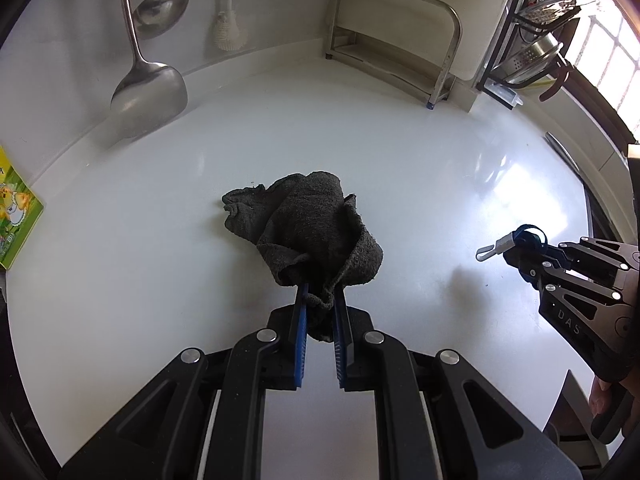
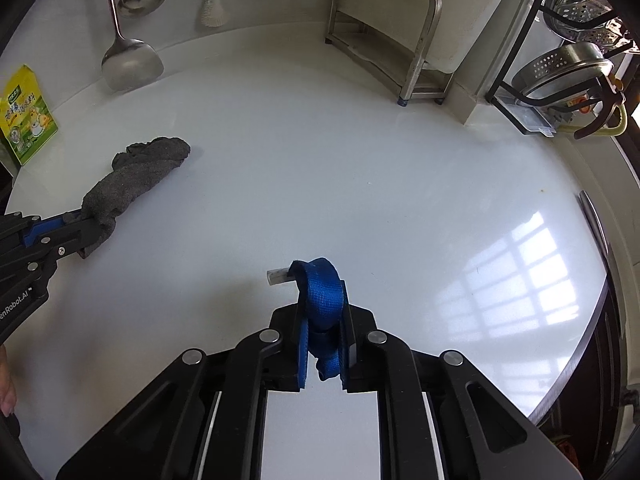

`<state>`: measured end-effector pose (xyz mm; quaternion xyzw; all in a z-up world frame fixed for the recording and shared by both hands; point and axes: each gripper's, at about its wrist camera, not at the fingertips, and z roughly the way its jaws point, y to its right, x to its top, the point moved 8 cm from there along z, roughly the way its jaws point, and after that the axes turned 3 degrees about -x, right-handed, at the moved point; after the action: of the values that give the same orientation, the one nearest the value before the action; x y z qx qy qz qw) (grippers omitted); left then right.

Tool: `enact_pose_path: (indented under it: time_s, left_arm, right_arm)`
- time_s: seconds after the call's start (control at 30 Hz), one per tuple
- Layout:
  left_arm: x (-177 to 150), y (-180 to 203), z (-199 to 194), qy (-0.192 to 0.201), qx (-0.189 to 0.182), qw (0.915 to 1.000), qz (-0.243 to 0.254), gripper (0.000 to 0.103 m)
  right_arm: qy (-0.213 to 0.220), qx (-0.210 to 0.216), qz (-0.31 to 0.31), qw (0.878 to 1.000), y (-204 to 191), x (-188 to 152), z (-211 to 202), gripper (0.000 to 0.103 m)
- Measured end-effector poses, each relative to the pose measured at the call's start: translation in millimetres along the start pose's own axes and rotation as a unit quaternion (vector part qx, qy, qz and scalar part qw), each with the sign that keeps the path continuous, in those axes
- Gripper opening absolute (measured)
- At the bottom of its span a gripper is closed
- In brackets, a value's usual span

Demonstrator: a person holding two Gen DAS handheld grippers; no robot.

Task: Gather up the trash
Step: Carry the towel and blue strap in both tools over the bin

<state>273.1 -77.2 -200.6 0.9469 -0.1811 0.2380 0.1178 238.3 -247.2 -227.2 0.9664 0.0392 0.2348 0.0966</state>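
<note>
My left gripper (image 1: 320,300) is shut on a dark grey rag (image 1: 312,228), whose far end trails on the white counter (image 1: 160,240). The rag also shows in the right wrist view (image 2: 136,176), held by the left gripper (image 2: 86,226) at the left edge. My right gripper (image 2: 323,312) is shut on a blue webbing strap (image 2: 322,292) with a small clear plastic piece (image 2: 276,276) at its end. The left wrist view shows the right gripper (image 1: 510,254) at the right, above the counter, with the strap (image 1: 530,236).
A yellow-green carton (image 2: 26,116) stands at the counter's left edge. A metal spatula (image 1: 150,88), a ladle (image 1: 162,8) and a brush (image 1: 228,28) hang on the back wall. A steel rack (image 2: 400,40) stands at the back; a dish rack with strainers (image 2: 560,72) at the right.
</note>
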Motion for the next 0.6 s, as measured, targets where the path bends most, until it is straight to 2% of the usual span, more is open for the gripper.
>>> enact_pose_path:
  time_s: [0.6]
  left_arm:
    - [-6.7, 22.7, -56.9, 0.040, 0.015, 0.9989, 0.017, 0.011]
  right_arm:
    - [0.028, 0.021, 0.011, 0.999, 8.9, -23.1, -51.8, 0.011]
